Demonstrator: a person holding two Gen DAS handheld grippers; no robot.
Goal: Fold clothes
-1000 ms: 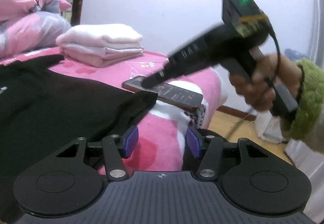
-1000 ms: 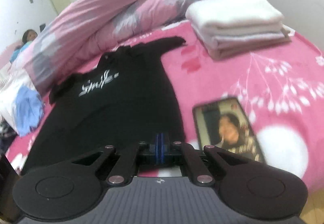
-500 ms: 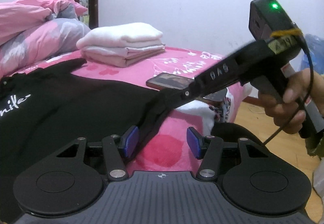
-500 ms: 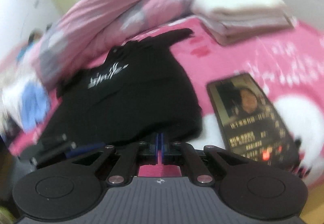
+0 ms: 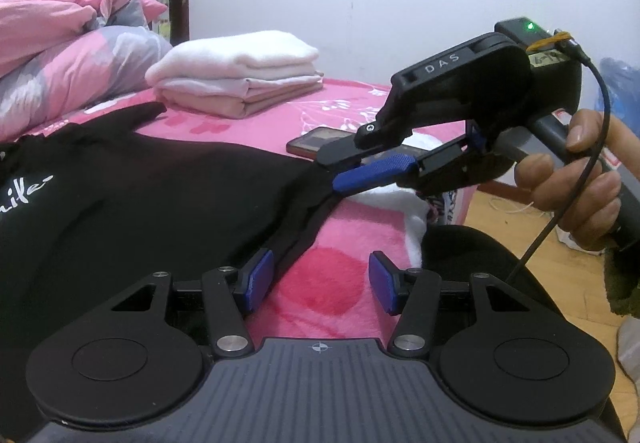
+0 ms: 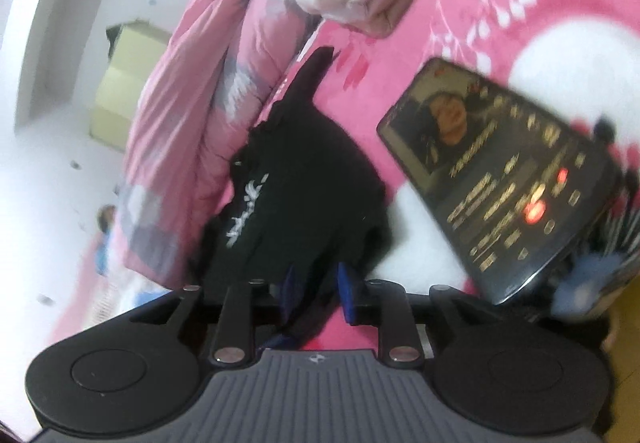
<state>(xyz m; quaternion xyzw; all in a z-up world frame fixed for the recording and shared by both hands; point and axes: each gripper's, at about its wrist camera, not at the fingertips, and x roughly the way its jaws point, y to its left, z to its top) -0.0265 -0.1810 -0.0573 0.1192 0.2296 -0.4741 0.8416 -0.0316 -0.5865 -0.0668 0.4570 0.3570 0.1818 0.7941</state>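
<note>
- We see the black T-shirt [image 5: 120,195] spread flat on the pink bed [image 5: 332,283], filling the left of the left wrist view, white lettering on its chest
- Behind it lie a bunched pink quilt [image 5: 60,55] and a stack of folded clothes [image 5: 240,83]
- Our left hand-held gripper [image 5: 318,283] has its jaws apart, the shirt's hem edge just beside its left pad
- A phone [image 5: 312,141] lies face up past the hem corner
- Our right hand-held gripper [image 5: 352,173], rolled on its side, has its jaws opening with the hem corner between them
- A hand [image 5: 580,179] grips its handle
</note>
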